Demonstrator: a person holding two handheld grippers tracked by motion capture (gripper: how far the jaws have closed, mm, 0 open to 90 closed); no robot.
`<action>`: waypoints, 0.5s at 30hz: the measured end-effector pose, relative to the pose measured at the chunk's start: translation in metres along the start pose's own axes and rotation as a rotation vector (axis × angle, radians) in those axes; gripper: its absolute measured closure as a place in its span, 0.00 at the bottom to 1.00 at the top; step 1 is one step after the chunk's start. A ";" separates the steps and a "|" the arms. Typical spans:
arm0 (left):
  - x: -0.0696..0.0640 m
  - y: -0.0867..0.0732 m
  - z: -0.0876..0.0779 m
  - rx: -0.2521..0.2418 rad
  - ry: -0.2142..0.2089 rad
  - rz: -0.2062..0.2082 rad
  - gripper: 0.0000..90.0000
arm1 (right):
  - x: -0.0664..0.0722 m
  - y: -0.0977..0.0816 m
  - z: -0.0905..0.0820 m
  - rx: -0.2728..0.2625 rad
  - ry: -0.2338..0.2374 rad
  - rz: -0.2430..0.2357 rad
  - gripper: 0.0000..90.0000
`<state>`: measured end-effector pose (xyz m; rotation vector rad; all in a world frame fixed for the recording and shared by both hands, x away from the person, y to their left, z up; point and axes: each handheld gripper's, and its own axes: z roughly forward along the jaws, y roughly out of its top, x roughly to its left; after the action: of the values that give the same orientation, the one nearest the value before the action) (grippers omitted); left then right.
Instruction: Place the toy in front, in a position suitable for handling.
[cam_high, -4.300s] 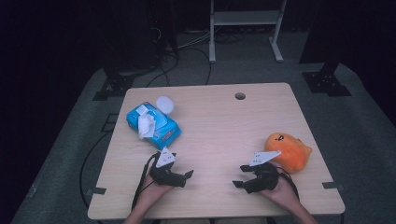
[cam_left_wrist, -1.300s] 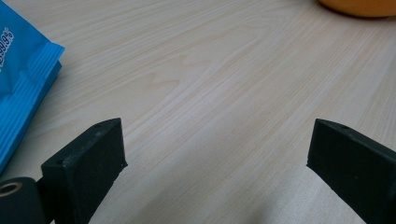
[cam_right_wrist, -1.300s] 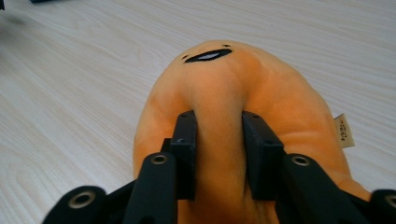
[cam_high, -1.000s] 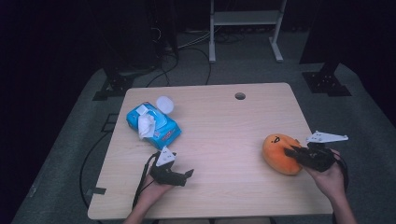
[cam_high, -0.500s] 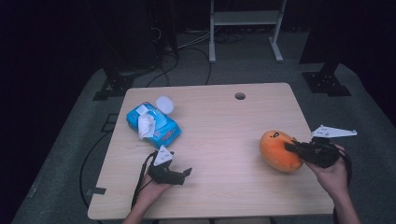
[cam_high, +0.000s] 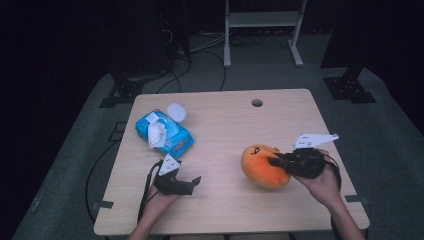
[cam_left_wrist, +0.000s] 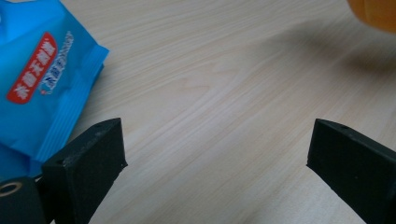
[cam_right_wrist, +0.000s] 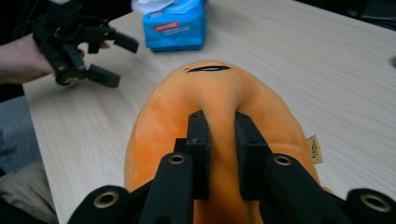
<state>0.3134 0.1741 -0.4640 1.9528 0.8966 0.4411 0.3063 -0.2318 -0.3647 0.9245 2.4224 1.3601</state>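
Nearby, right claw (cam_right_wrist: 219, 140) pinching orange plush (cam_right_wrist: 219, 98); left claw (cam_left_wrist: 215, 154) wide; wipes-pack (cam_left_wrist: 32, 88) lettering unreadable.

Blue wipes pack (cam_high: 164, 132) lying on table (cam_high: 225, 125) toward its left far part, slanting; white tissue (cam_high: 156, 134) sticking up from its top opening. White round lid (cam_high: 176, 112) sitting just beside pack's far end, looking to be touching it. Small round hole (cam_high: 257, 103) showing in table near far edge. White metal rack (cam_high: 262, 27) standing on floor beyond table. Black cables (cam_high: 200, 50) trailing over grey floor mat (cam_high: 90, 145) behind table.
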 end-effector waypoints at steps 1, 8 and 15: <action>0.000 0.000 0.000 0.000 0.000 0.000 0.04 | 0.000 0.000 0.000 0.000 0.000 0.000 0.87; 0.006 -0.001 -0.003 -0.010 0.015 -0.015 0.04 | 0.029 0.015 0.041 0.048 0.087 -0.090 0.87; 0.009 0.000 -0.006 -0.016 0.027 -0.022 0.04 | 0.045 0.013 0.067 0.072 0.116 -0.142 0.85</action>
<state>0.3160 0.1847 -0.4617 1.9242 0.9284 0.4613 0.3075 -0.1525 -0.3854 0.6908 2.5839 1.3181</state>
